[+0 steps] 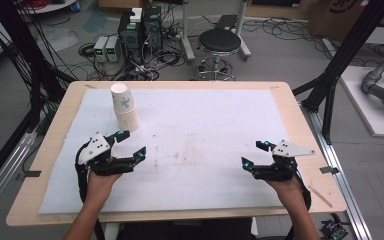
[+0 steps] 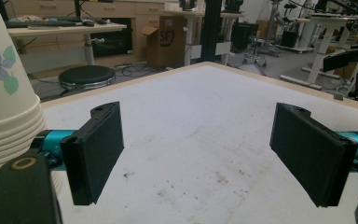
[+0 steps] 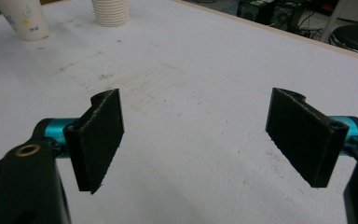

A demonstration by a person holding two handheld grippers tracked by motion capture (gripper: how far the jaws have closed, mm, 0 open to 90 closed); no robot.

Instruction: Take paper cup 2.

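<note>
Now I'm reaching: left gripper (image 1: pixel 131 143), jaws apart and empty, sits just beside the cup stack (image 1: pixel 124 106) at its twelve o'clock; right gripper (image 1: pixel 256 153) idles, jaws apart. Next, I'd straddle the stack's top cup.

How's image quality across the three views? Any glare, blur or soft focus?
High view: even light, no glare, soft shadows under the left gripper and right gripper; stack of paper cups sharp. Left gripper view: cups cut off by the left edge, background slightly soft. Right gripper view: white mat bright, a little washed out, grainy.
</note>
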